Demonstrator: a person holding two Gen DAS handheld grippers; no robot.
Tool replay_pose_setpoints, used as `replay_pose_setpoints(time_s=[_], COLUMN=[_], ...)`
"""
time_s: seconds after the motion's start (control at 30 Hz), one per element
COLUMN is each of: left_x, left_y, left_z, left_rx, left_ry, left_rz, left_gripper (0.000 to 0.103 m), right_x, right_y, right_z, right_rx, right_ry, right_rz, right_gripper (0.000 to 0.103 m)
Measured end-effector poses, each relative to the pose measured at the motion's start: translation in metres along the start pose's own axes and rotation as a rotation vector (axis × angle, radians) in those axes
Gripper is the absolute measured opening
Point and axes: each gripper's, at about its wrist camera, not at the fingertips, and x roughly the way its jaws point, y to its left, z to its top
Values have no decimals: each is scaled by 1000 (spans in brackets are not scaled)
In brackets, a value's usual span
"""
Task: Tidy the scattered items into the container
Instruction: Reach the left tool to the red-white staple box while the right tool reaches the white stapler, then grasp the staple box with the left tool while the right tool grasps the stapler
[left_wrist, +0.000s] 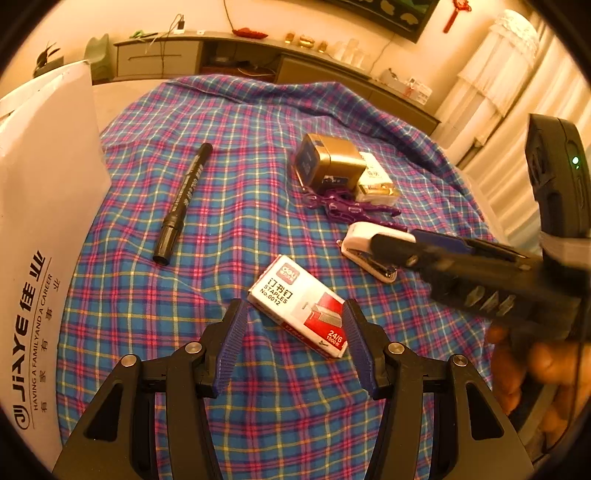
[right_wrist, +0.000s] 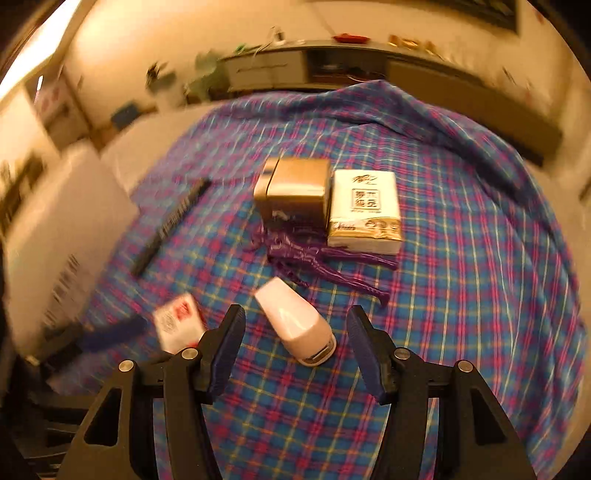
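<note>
On the plaid cloth lie a staples box (left_wrist: 301, 306), a black marker (left_wrist: 183, 204), a white stapler (left_wrist: 369, 251), a gold box (left_wrist: 332, 160), a tissue pack (left_wrist: 376, 184) and a purple toy figure (left_wrist: 347, 206). My left gripper (left_wrist: 293, 345) is open, its fingers either side of the staples box's near end. My right gripper (right_wrist: 295, 354) is open just above the stapler (right_wrist: 295, 321); it shows in the left wrist view (left_wrist: 391, 251) over the stapler. The white bag (left_wrist: 40, 229) stands at the left.
The right wrist view is blurred; it shows the gold box (right_wrist: 295, 188), tissue pack (right_wrist: 364, 210), purple figure (right_wrist: 314, 258), marker (right_wrist: 170, 225) and staples box (right_wrist: 177, 325). A low cabinet (left_wrist: 159, 59) runs along the far wall.
</note>
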Motion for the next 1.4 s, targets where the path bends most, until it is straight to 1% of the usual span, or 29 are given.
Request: replay_pose_setpoints(time_s=[0.03, 0.1, 0.23, 0.3, 0.37, 0.43, 0.47, 0.53, 0.57, 0.6, 0.63, 0.67, 0.73, 0.9, 1.1, 1.23, 1.4], left_x=[2, 6, 14, 21, 24, 28, 29, 31, 30, 28, 27, 25, 22, 8, -18, -32, -43], left_y=[-2, -5, -12, -18, -27, -36, -39, -41, -41, -41, -41, -41, -38, -31, -35, -36, -35], left_z=[1, 3, 6, 5, 4, 4, 4, 2, -1, -3, -5, -7, -9, -14, -17, -21, -23], left_rx=[-3, -18, -80, -103, -85, -61, -48, -11, 12, 28, 52, 77, 94, 96, 94, 94, 95], left_ry=[10, 24, 54, 72, 49, 32, 19, -7, -20, -32, -39, -43, -44, -60, -89, -93, -91], left_rz=[8, 10, 31, 57, 112, 168, 189, 209, 210, 199, 191, 195, 188, 174, 148, 133, 137], left_gripper=[57, 57, 57, 57, 60, 61, 61, 60, 59, 45, 39, 39, 39, 38, 38, 38, 39], right_x=[7, 12, 6, 4, 10, 12, 12, 13, 13, 13, 12, 12, 7, -3, -12, -24, -35], right_y=[0, -2, -13, -19, -20, -21, -22, -23, -23, -23, -24, -25, -25, -26, -19, -11, -5], right_z=[0, 0, 2, 0, 1, -2, -2, -3, -3, -4, -4, -4, -7, -9, -13, -18, -23], right_rx=[-18, -13, 31, 57, 75, 88, 91, 90, 92, 92, 92, 93, 94, 110, 112, 112, 128], right_ry=[21, 32, 30, 35, 46, 54, 54, 57, 59, 60, 61, 60, 58, 42, 26, 11, -9], right_rz=[-14, -16, -10, 6, 25, 37, 40, 37, 36, 35, 33, 32, 33, 50, 57, 66, 76], right_gripper=[37, 30, 28, 28, 28, 28, 28, 28, 28, 28, 28, 28, 28, 28, 28, 28, 28])
